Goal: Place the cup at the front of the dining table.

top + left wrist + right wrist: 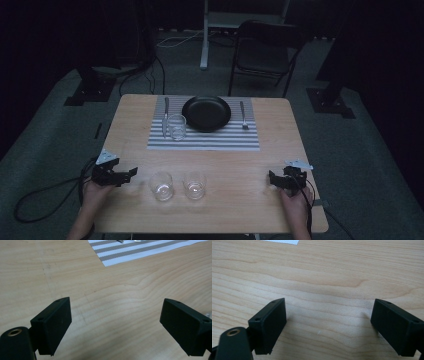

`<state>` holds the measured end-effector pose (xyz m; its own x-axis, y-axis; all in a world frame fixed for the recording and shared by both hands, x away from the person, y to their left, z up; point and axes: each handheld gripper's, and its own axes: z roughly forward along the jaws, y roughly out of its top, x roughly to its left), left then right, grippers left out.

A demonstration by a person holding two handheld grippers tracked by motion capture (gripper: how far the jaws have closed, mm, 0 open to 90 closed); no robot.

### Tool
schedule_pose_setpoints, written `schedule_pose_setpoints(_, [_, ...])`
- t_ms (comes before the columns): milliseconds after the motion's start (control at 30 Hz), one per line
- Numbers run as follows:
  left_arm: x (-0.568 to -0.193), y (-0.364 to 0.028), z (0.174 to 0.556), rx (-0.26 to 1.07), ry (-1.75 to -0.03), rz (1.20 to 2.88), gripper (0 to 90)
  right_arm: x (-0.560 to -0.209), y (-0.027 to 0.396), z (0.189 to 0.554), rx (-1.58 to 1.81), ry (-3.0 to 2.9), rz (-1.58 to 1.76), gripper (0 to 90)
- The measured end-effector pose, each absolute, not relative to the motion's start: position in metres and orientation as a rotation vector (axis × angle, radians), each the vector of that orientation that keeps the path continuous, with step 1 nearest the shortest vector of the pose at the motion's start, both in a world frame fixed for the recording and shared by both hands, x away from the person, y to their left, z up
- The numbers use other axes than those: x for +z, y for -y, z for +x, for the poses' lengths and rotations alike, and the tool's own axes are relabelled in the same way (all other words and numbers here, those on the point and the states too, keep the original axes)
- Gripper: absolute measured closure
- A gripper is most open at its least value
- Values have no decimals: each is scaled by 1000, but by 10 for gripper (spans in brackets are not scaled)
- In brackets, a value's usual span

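Seen from above: wooden bench [235, 210] in the middle of the frame, dark room around it. Left gripper [131, 173] at the lower left, held in a hand [93, 192], jaws pointing toward frame right and spread apart with nothing between them; in the left gripper view [113, 327] bare wood lies between the two black jaws, with a corner of the striped placemat [140, 251] at the top. Right gripper [272, 179] at the lower right, held in the other hand [295, 205], jaws likewise spread and empty; in the right gripper view [328, 326] plain wood grain between them and a sliver of placemat at the top edge. Between the two grippers, in the lower middle of the high view, two clear glasses standing upright on the bench: the near-left glass [161, 185] just beside the left gripper's jaws but apart from them, the near-right glass [194, 185] close to its right, well apart from the right gripper. Farther up, in the middle of the frame, the placemat carrying a black plate [206, 113], a third glass [176, 127] at the plate's lower left, a knife [166, 112] left of that glass and a fork [243, 115] right of the plate. Beyond the bench, at the top, a folding chair [267, 47].
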<state>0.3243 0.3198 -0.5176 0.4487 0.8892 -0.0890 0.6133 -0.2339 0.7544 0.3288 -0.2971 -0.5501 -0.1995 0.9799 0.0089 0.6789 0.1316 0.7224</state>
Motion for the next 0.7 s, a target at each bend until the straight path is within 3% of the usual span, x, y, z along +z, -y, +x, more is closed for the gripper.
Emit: schedule_pose_setpoints(700, [-518, -326, 270, 572, -1321, 1882, 109, -550, 297, 329, 837, -1940, 1594, 126])
